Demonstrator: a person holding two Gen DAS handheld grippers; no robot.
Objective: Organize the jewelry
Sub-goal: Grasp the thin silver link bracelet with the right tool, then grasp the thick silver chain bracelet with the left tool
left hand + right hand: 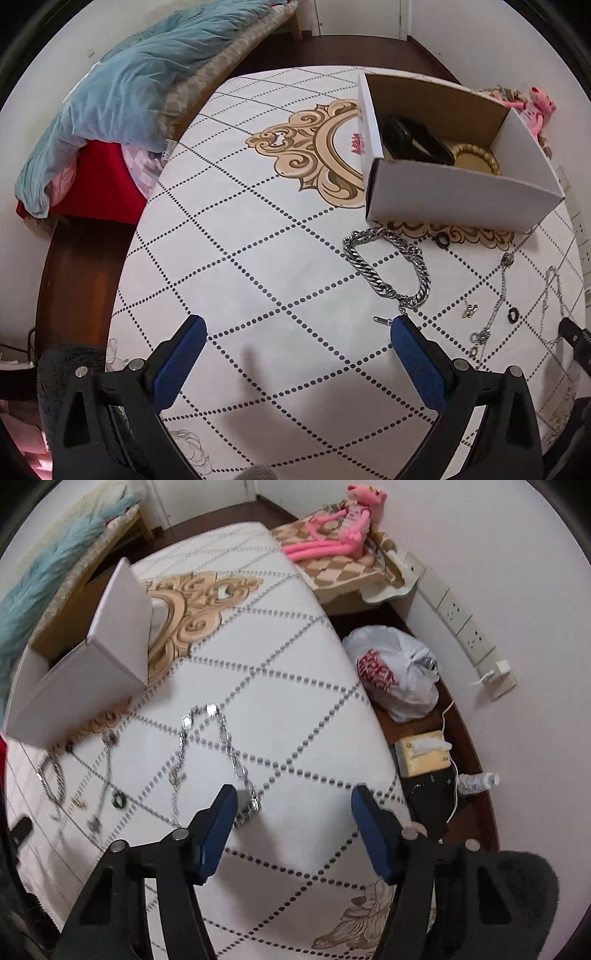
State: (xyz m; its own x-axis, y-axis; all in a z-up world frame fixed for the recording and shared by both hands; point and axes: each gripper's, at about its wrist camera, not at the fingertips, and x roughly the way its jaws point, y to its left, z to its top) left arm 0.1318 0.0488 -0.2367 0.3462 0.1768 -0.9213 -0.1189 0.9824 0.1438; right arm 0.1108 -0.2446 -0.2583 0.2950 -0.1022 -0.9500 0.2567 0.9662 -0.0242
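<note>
Your thick silver chain bracelet [388,269] lies on the table [258,240] near its right edge, just in front of the white cardboard box [461,199], with its clasp beside your left gripper [299,332]. That gripper stands wide open and holds nothing. Thin silver necklaces [221,746] lie by the right edge; one end is next to the left finger of your right gripper [293,797], which is partly open and grips nothing. The box has a red mark [356,142] you cannot read. Beyond the table, the white plastic bag [399,672] has red letters, also not readable.
</note>
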